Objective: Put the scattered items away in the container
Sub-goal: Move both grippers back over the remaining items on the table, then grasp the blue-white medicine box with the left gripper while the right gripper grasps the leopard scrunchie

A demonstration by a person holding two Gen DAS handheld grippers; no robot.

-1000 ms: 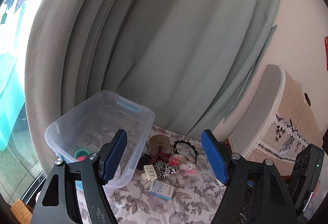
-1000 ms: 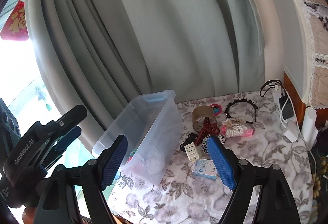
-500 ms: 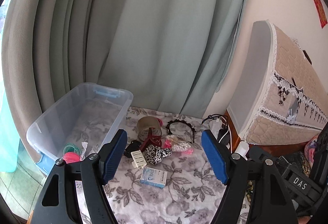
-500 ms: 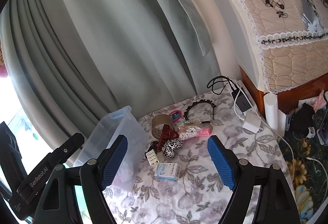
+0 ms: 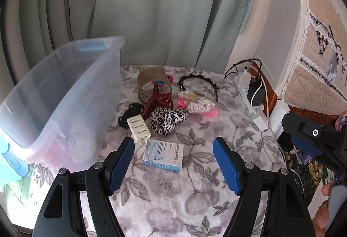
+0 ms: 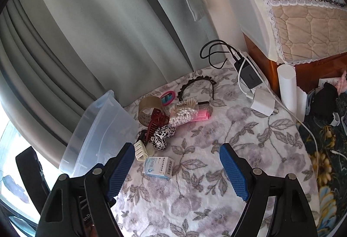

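A clear plastic bin (image 5: 65,93) (image 6: 97,128) stands at the left on the floral cloth, with a few items inside. Beside it lie a blue-white box (image 5: 163,155) (image 6: 158,166), a cream hair clip (image 5: 138,127), a leopard scrunchie (image 5: 167,119) (image 6: 161,134), a dark red claw clip (image 5: 157,100), a tape roll (image 5: 151,83), a cotton swab bag (image 5: 198,103) (image 6: 184,113) and a black headband (image 5: 198,80). My left gripper (image 5: 173,164) is open just above the box. My right gripper (image 6: 176,168) is open, to the right of the box.
A power strip with chargers and cables (image 5: 252,93) (image 6: 249,78) lies at the right edge of the cloth. A white cylinder (image 6: 288,89) and a quilt-covered wooden cabinet (image 6: 303,20) stand beyond. Grey-green curtains (image 5: 151,9) hang behind.
Both grippers have tilted down and moved closer to the scattered items. The bin has shifted left in both views. Both stay open.
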